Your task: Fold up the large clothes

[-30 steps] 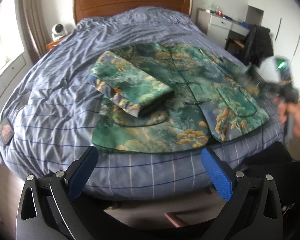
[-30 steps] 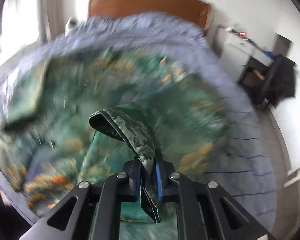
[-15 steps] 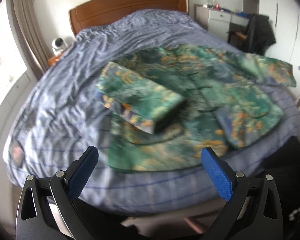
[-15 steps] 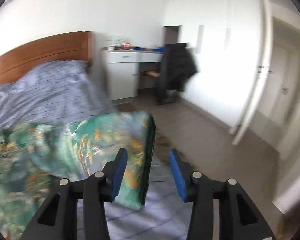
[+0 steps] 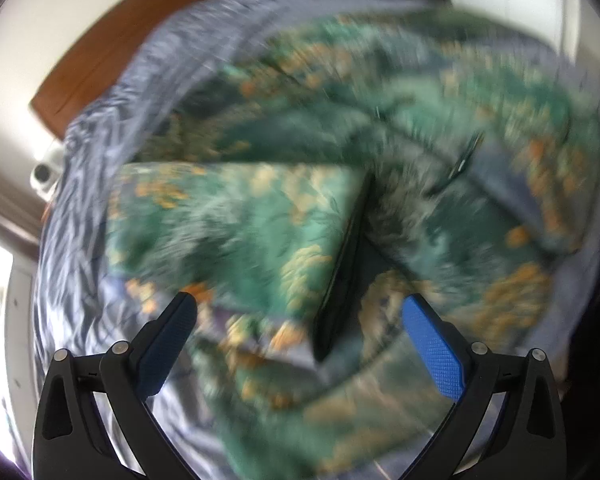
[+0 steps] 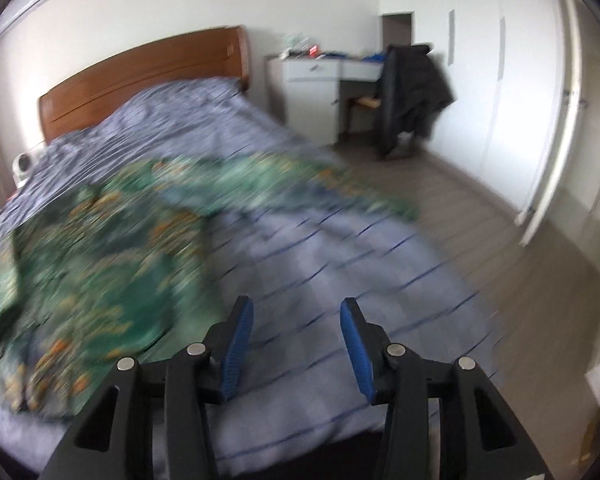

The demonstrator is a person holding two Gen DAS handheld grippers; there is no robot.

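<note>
**Sleeve released, one fold in place**

Both grippers have shifted: the right gripper [image 6: 296, 342] no longer pinches the sleeve, its jaws have just been opening and now stand spread over bare quilt [image 6: 340, 280]. One jacket [image 5: 340, 184] lies at its 10 o'clock. The left gripper [image 5: 298, 328] hangs spread above one folded sleeve [image 5: 236, 232]. The other sleeve and the body remain unfolded.

The left gripper [image 5: 300, 322] points steeply downward, its blue-padded jaws spread wide with nothing pressed between them, though blur makes fine detail uncertain. The right gripper [image 6: 296, 338] tilts down more gently; its jaws have just been opening and stand apart, empty.
</note>
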